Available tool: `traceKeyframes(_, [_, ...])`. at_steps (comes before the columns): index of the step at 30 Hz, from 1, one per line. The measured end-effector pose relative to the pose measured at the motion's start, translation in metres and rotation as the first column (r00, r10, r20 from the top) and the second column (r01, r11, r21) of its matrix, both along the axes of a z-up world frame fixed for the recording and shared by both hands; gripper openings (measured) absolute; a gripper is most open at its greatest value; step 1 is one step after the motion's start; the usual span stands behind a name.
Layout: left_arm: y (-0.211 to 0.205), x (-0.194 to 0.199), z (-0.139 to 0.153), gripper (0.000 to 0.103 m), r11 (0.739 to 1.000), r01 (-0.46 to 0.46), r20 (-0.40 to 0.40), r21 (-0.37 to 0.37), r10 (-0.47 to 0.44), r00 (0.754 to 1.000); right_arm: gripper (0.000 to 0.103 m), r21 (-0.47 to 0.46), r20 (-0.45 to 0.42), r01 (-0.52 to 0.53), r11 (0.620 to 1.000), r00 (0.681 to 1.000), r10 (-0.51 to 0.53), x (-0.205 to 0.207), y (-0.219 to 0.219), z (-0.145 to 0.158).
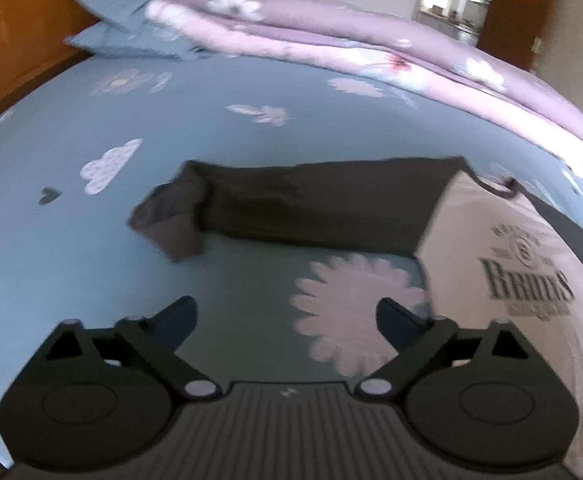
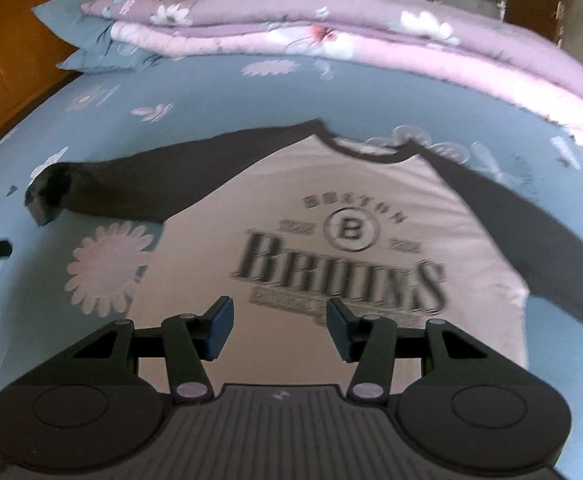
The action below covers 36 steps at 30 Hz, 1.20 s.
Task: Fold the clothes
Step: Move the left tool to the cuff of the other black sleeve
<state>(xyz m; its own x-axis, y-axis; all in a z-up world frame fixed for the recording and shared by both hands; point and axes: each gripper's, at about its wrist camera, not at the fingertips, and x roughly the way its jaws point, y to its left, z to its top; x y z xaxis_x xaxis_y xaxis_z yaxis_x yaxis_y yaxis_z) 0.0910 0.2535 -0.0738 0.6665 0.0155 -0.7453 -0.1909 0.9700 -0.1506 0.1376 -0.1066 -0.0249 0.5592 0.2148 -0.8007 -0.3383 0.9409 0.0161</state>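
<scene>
Right gripper: jaws wide apart, holding nothing, poised over the lower front of the shirt. Left gripper: jaws spread wide, empty, over bare bedsheet just left of the garment. The shirt lies flat, print side up, on the bed, with a white body, dark sleeves, and both sleeves spread outward; the left sleeve has its cuff crumpled. Beyond, a folded pink floral quilt and blue pillows rest against the wooden headboard.
</scene>
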Motion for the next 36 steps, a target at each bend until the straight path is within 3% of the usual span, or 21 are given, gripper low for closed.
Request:
traceKeyframes(2, [0.02,0.006,-0.006,0.084,0.999,-0.036,-0.005,0.003,0.036,0.999,0.057,-0.007,-0.013,-0.023,1.0,1.0,0.023,0.001,0.011,-0.006])
traceKeyframes(5, [0.052,0.015,-0.016,0.081,0.995,-0.098,-0.008,0.011,0.098,0.995,0.057,-0.008,-0.029,-0.046,0.999,0.999,0.046,0.002,0.024,-0.014])
traceKeyframes(7, [0.073,0.021,-0.024,0.071,0.99,-0.141,-0.007,0.003,0.141,0.99,0.057,0.003,-0.042,-0.053,0.999,0.998,0.053,0.003,0.029,-0.019])
traceKeyframes(11, [0.107,0.036,-0.037,0.068,0.979,-0.203,-0.017,-0.022,0.202,0.979,0.057,0.002,-0.067,-0.065,0.998,0.996,0.065,0.002,0.036,-0.03])
traceKeyframes(17, [0.093,0.062,-0.064,0.068,0.99,-0.142,0.022,-0.007,0.142,0.99,0.058,0.014,-0.118,-0.063,0.998,0.991,0.064,0.005,0.042,-0.052])
traceKeyframes(21, [0.101,0.089,-0.091,0.064,0.977,-0.209,-0.016,-0.053,0.208,0.978,0.058,-0.002,-0.135,-0.073,0.997,0.988,0.072,0.008,0.048,-0.062])
traceKeyframes(22, [0.104,0.094,-0.091,0.06,0.973,-0.23,-0.022,-0.015,0.229,0.973,0.058,-0.007,-0.133,-0.072,0.997,0.989,0.07,0.008,0.048,-0.063])
traceKeyframes(26, [0.141,0.106,-0.068,0.062,0.95,-0.302,0.052,0.079,0.299,0.953,0.058,-0.01,-0.129,-0.055,0.998,0.99,0.053,0.013,0.043,-0.063])
traceKeyframes(29, [0.179,0.114,-0.053,0.061,0.91,-0.394,0.06,0.131,0.389,0.919,0.058,-0.016,-0.132,-0.037,0.999,0.991,0.035,0.017,0.041,-0.066])
traceKeyframes(31, [0.201,0.117,-0.048,0.061,0.887,-0.441,0.037,0.139,0.44,0.897,0.058,-0.021,-0.139,-0.034,0.999,0.99,0.031,0.019,0.042,-0.07])
traceKeyframes(36, [0.224,0.103,-0.04,0.062,0.894,-0.443,0.051,0.067,0.44,0.896,0.058,-0.03,-0.147,-0.066,0.997,0.987,0.061,0.017,0.052,-0.075])
